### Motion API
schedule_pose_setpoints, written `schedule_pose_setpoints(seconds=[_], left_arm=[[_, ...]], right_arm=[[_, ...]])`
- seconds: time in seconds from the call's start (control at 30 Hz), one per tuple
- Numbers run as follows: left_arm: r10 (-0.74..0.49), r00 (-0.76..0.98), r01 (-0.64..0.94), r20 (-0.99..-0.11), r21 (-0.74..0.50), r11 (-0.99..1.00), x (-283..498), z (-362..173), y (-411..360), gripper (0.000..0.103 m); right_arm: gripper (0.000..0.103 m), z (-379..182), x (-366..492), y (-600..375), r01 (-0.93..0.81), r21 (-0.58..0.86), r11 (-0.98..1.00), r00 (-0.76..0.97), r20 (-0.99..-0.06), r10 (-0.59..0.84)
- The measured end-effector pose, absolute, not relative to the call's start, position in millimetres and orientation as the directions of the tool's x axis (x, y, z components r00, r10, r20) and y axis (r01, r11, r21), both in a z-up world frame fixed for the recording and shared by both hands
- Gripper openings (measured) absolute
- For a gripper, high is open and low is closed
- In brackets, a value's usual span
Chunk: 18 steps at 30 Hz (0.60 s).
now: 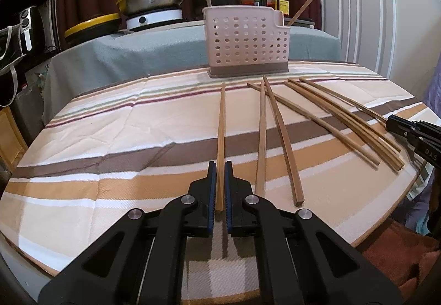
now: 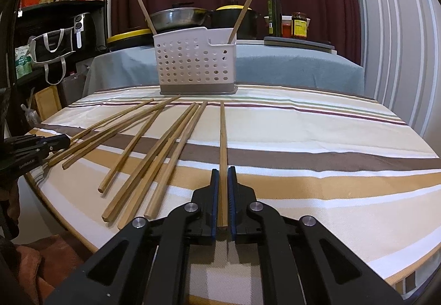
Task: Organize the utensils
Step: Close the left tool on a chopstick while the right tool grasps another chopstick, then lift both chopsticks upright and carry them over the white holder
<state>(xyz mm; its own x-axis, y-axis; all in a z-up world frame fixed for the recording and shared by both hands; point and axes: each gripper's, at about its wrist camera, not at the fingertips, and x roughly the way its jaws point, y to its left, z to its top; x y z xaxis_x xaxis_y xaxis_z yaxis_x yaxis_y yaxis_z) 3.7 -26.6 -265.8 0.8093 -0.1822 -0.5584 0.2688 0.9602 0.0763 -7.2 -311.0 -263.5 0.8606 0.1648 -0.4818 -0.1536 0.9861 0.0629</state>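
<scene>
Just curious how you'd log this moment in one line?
left gripper: around chopstick | right gripper: around another | caddy: holds two | phase: pickup

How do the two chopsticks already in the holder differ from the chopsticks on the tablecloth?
The holder chopsticks stand tilted in the white holder; the tablecloth chopsticks lie flat. The holder chopsticks lean apart at opposite ends; the tablecloth chopsticks fan out side by side, some crossing. All look like plain wood.
</scene>
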Motion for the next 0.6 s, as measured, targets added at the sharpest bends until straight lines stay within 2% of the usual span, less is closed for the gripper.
schedule_pose_setpoints(seconds=[0.6], left_arm=[[-0.183, 0.889, 0.231, -0.420, 0.064, 0.971, -4, -204, -20, 0.006]], right_arm=[[0.007, -207, -16, -314, -0.134, 0.051, 0.990, 0.918, -0.370, 0.143]])
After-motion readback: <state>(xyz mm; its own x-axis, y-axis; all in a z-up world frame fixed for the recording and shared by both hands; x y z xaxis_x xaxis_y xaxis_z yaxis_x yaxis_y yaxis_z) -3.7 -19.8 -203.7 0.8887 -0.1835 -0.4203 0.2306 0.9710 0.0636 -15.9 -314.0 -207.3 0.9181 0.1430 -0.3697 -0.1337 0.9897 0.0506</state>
